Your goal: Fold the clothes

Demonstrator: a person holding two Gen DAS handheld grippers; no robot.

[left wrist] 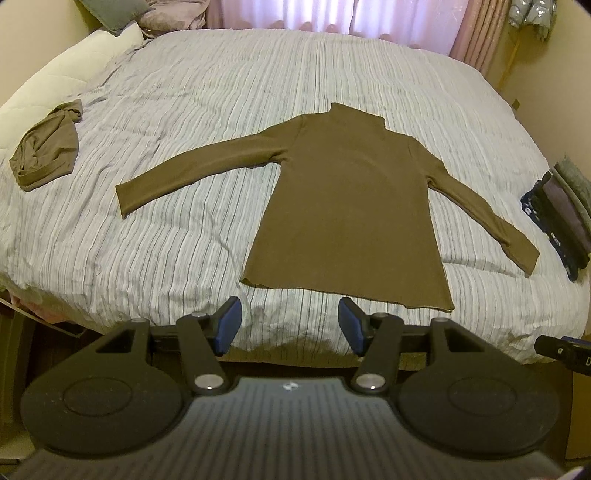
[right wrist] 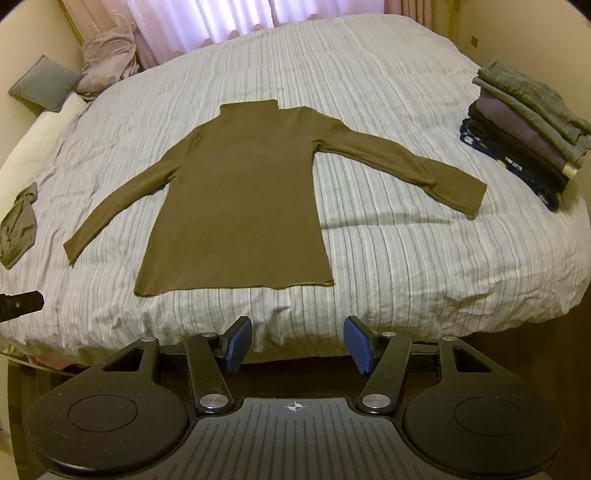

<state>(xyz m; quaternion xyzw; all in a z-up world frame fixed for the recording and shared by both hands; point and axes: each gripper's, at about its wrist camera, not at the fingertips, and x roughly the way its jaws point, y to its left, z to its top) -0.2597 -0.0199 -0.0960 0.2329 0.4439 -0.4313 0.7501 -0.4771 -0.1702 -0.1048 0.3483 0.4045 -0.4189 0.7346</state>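
Bedroom, pale curtains [left wrist: 369, 18] at the far wall; a bed covered by a striped grey quilt [left wrist: 184, 110] fills the view.

Contents, left to right:

1. Cream pillow [left wrist: 55, 70] at the left edge, a grey cushion [right wrist: 44, 83] and rumpled pinkish bedding [right wrist: 107, 51] behind it.
2. Crumpled olive garment [left wrist: 46, 151], loose on the quilt, well apart from item 3.
3. Olive turtleneck top [left wrist: 347, 206], the piece to fold: spread flat in the middle of the bed, collar toward the curtains, both long sleeves stretched outward and slanting toward me, hem near the bed's front edge.
4. Stack of folded clothes [right wrist: 524, 125] at the right edge, grey on top, dark pieces beneath.

My tongs: left gripper [left wrist: 290, 325] hangs over the front edge just short of the hem, blue pads wide apart, nothing between them. Right gripper [right wrist: 297, 343] likewise wide and empty, short of the hem.
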